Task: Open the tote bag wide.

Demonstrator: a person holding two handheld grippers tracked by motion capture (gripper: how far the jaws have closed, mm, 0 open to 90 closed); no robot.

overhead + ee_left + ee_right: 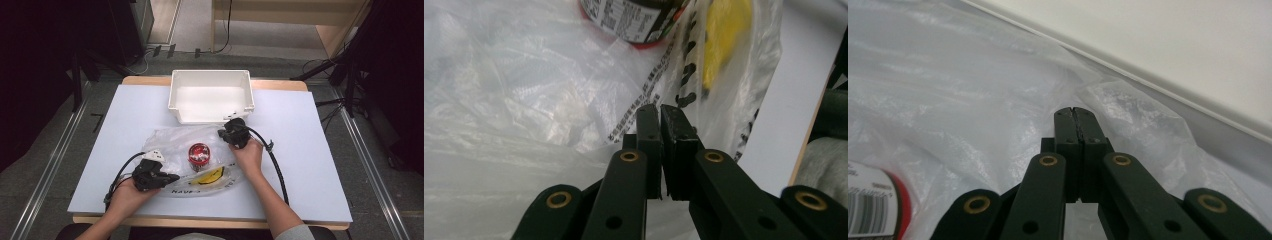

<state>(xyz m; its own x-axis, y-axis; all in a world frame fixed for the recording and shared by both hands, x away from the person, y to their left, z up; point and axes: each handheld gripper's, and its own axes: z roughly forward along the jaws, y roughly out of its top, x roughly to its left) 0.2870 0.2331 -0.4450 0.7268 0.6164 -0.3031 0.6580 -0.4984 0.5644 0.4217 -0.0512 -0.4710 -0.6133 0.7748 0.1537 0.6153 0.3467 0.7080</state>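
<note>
spreading across the middle of the table [310, 165], reaching from just short of the near edge up to the white bin [211, 95] at the far edge: a clear plastic bag [170, 142], flat and crinkled, printed along its near side. pinned at two opposite ends, most likely to keep the film taut and the mouth manageable while the contents get dealt with.

standing upright inside the bag, about its centre: a small red can [198, 153], label visible through the film in the left gripper view [634, 20]. lying beside it toward the near edge, also under the film: something yellow [209, 176], too blurred to name.

clamped on the bag's near-left part: the left gripper [167, 177], jaws drawn nearly together with only a thin slit between them and film apparently pinched there [660, 117]. can just beyond the tips, yellow thing off to one side of them, both close but untouched.

closed tight on the bag's far-right corner, hard against the bin's front wall: the right gripper [223, 132], jaws pressed flush with no gap [1077, 112], a fold of film seemingly caught between, though hard to confirm. bin wall running just past the tips [1173, 55]; can at the lower left of that view [878, 210], near but apart from the jaws.

judged from this: holding and stretching the bag, nothing yet lifted toward the bin.
</note>
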